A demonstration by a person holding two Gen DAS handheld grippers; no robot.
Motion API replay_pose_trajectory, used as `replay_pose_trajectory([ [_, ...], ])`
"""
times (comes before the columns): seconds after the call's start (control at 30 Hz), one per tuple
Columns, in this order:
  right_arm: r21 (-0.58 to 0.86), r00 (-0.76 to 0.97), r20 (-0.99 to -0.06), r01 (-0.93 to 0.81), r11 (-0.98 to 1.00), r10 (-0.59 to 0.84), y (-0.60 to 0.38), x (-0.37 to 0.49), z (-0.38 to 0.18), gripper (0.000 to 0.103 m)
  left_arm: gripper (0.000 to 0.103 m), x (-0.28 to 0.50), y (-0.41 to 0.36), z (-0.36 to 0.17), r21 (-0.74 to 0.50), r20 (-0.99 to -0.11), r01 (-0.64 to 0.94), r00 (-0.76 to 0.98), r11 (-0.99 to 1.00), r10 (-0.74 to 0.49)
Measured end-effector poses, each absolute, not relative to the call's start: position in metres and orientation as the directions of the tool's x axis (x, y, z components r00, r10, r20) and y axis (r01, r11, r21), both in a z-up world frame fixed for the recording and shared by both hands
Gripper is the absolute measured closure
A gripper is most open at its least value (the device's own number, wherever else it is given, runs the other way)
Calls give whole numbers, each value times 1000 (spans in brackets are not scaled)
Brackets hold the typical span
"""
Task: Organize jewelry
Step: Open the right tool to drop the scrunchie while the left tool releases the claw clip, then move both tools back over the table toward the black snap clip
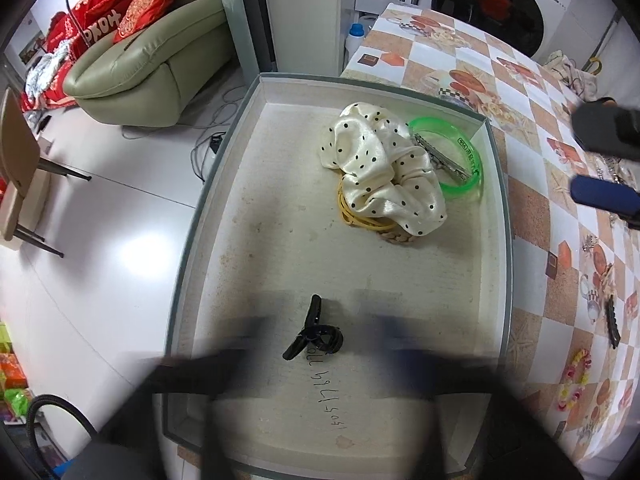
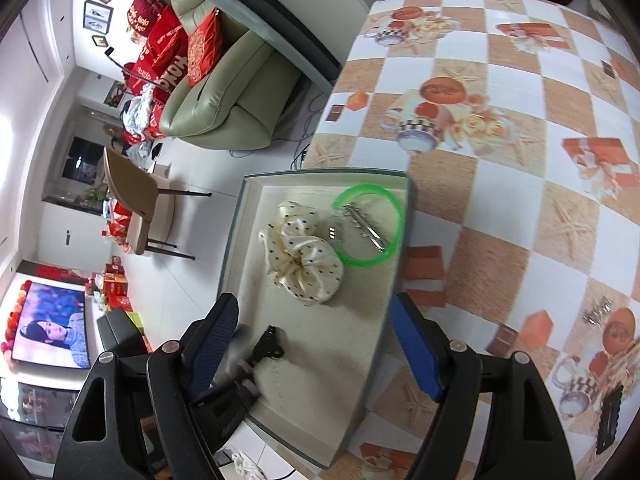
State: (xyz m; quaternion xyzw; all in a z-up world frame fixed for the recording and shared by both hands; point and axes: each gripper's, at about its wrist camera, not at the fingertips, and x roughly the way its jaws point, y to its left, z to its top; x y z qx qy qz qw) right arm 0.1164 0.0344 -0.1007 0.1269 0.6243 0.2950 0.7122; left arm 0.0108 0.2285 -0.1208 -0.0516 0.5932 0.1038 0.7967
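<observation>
The black hair claw point(image 1: 314, 332) lies loose on the box point(image 1: 208, 208) floor, just ahead of our left gripper point(image 1: 316, 364), whose blurred fingers stand spread. Farther ahead sit the dotted scrunchie point(image 1: 384, 172) and green bangle point(image 1: 466, 190). Our right gripper point(image 2: 316, 344) hovers wide apart.

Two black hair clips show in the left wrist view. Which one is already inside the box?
The black claw clip on the box floor beside the handwritten numbers. The other black clip lies outside, on the checked tablecloth.
</observation>
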Motion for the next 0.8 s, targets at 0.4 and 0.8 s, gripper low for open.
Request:
replay_pose_trajectory([
  [0.4,543,121,-818,-158,825,562,-34,103,-100,20,0,32,202,-120,182,-921,-164,317,970,226],
  [0.8,468,208,-864,2,884,457,-138,74,-103,19,0,42,131,-94,135,-928,4,350,991,125],
])
